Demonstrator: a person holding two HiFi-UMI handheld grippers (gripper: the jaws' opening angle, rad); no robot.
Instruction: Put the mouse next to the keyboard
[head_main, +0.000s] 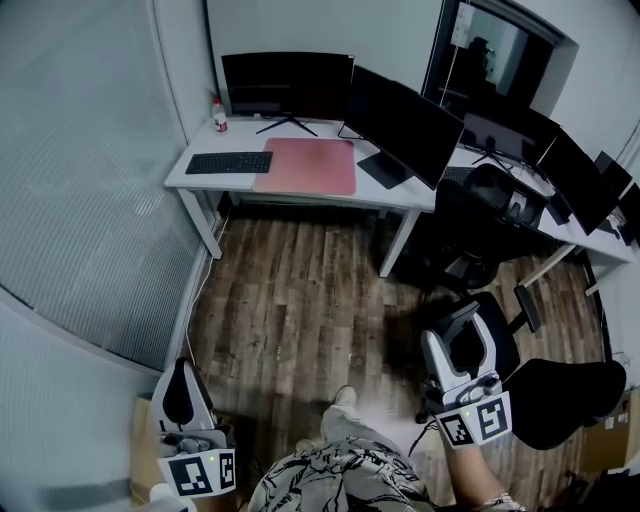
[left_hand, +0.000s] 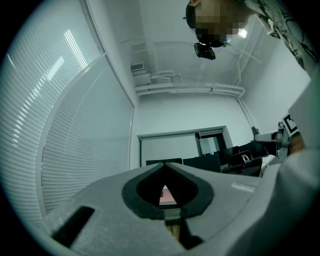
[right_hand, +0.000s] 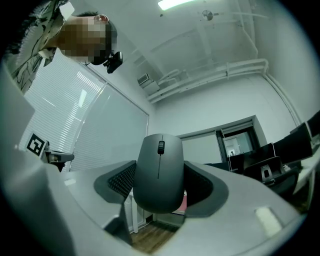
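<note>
1 mouse (right_hand: 159, 172), 1 keyboard (head_main: 229, 162). Right hand-held gripper (right_hand: 159, 186) clamps the mouse between its jaws, well apart from the keyboard on the surface (head_main: 400, 196). Left hand-held gripper (left_hand: 167, 192): jaws together, empty.

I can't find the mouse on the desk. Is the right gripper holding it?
Yes, held: the right gripper has its jaws shut on the mouse.
</note>
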